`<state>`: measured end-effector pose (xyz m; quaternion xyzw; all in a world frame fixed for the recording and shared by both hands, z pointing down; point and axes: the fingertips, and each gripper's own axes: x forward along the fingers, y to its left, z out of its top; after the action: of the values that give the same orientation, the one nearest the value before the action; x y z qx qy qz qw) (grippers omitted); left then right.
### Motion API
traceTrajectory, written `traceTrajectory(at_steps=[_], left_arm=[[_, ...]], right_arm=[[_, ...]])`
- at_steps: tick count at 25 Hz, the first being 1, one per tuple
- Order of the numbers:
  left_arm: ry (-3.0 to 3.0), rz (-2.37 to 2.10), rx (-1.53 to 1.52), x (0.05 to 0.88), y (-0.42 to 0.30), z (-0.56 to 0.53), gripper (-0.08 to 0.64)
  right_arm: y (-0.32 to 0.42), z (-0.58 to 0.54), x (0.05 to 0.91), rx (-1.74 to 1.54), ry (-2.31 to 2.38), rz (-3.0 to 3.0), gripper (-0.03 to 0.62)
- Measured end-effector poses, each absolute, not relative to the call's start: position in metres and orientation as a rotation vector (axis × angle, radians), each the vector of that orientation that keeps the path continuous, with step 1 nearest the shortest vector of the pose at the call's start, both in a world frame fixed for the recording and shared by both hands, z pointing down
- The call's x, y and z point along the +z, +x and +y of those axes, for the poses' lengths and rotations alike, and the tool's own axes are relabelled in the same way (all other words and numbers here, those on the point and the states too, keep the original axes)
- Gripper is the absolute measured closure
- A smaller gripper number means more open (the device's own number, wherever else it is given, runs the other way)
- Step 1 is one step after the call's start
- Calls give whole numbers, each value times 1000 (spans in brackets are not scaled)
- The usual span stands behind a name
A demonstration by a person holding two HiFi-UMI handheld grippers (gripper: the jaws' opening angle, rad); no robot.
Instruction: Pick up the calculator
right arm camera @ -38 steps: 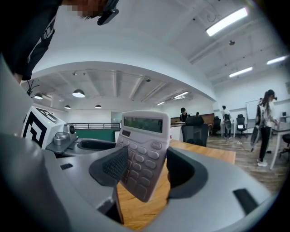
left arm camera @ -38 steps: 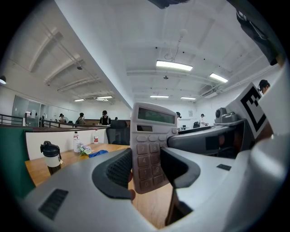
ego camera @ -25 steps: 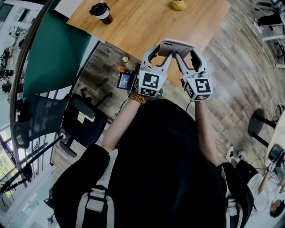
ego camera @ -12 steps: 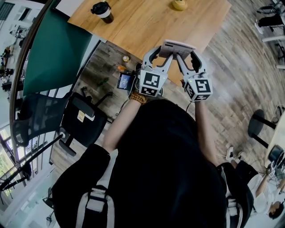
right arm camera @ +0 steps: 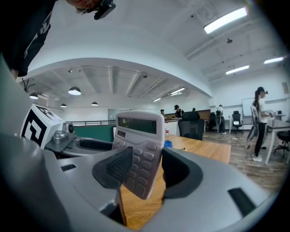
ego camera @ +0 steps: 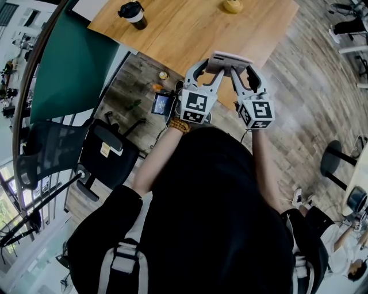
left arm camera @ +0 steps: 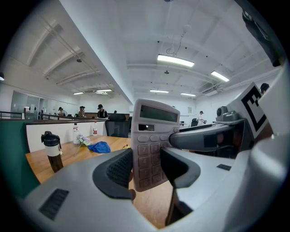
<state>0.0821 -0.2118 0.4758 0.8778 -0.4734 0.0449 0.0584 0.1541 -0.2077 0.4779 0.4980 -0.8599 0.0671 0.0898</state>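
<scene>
Jaws of the right hand-held gripper [right arm camera: 145, 167] have just been closing with the calculator [right arm camera: 138, 145] between them, and its pads now pinch the keypad end from both sides. Otherwise the head view matches the one from a second ago, with both tools and the calculator in the same spot. The left hand-held gripper [left arm camera: 147, 165] is spread wide yet clamped across the calculator's lower half, which stands upright with its display on top. Seen from the head, the calculator [ego camera: 229, 59] hangs at twelve o'clock from the person, clear of the bench [ego camera: 184, 28] and over its near edge, with the left tool [ego camera: 210, 68] at its seven o'clock and the right tool [ego camera: 242, 69] at its five o'clock. By my reading the lift is done, and the tightening right grip looks like a second hold or the start of a handover, so the left could soon let go. The wooden bench carries a dark cup with a white band [ego camera: 131, 14] at its ten o'clock corner, a yellow object [ego camera: 231, 6] near one o'clock and a blue cloth [left arm camera: 99, 147] further back. A green partition [ego camera: 72, 63] stands at nine o'clock and a black office chair [ego camera: 86, 152] at eight. The room is an open office with a plank floor [ego camera: 310, 86], ceiling strip lights and people in the distance.
</scene>
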Motion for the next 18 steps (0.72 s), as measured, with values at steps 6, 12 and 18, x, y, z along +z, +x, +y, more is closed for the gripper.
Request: traceTrajectory(at_steps=[6,12,18], left_arm=[[2667,-1414,142,478,84,-212,347],[2661,-1407,145,482,87,-212,347],[2648,-1421,155,484,84,-217,347]], right_arm=[[156,-207,480,197,1496,-2539,394],[159,-207,483,200,1497,-2525,396],[156,-214,486,213,1479,-2529,396]])
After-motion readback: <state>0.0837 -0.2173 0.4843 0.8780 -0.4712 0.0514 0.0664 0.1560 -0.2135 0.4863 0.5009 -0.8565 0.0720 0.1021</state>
